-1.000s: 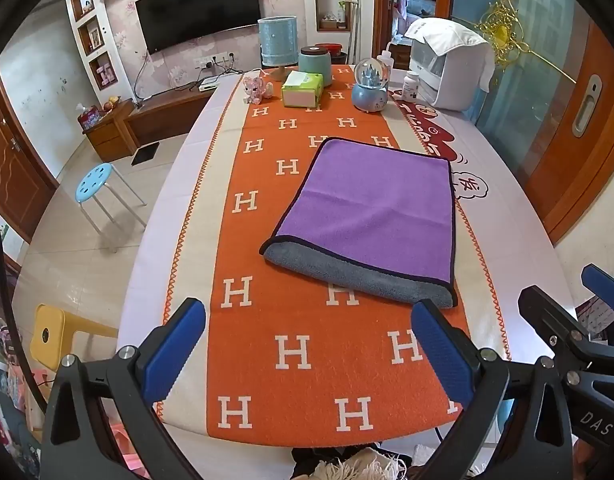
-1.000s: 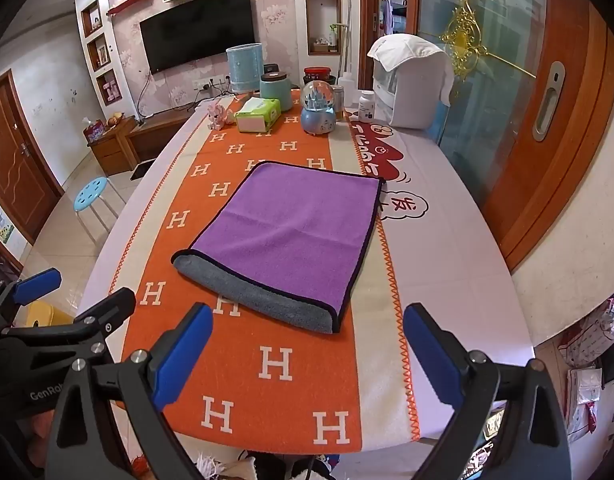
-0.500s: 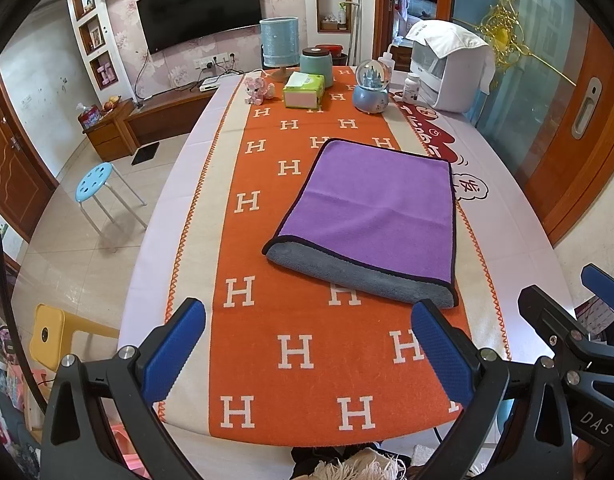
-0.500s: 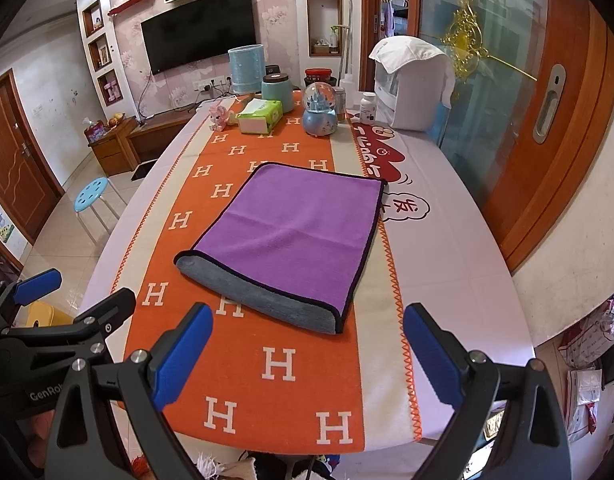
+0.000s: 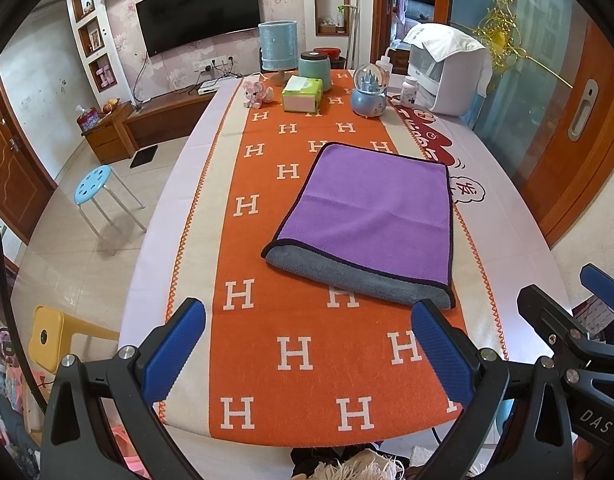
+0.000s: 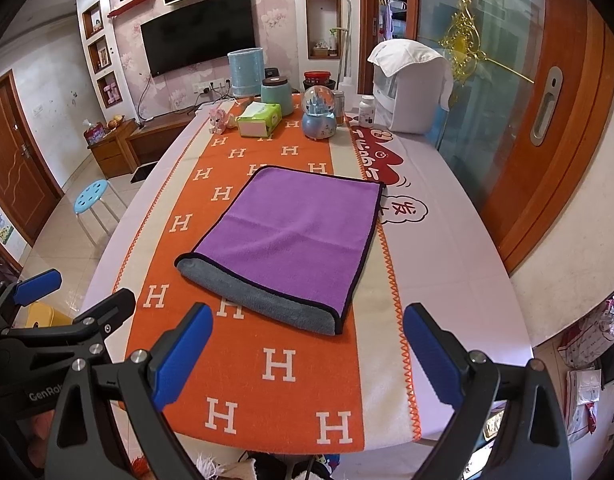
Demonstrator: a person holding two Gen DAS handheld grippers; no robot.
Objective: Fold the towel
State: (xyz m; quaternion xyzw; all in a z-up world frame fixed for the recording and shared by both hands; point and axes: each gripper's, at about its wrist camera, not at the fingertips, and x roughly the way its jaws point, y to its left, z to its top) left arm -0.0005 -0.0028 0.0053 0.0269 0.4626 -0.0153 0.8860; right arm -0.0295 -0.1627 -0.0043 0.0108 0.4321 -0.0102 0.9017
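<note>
A purple towel with a grey underside and black edging lies folded over on the orange H-patterned table runner; it also shows in the right wrist view. Its grey fold faces me. My left gripper is open and empty, held above the near table edge, short of the towel. My right gripper is open and empty, also short of the towel. Each gripper shows at the side of the other's view.
At the far end of the table stand a tissue box, a snow globe, a teal jar, a pink toy and a white appliance. A blue stool stands on the floor at left.
Both grippers have edged slightly forward toward the towel; the towel has not moved. Both stay open.
</note>
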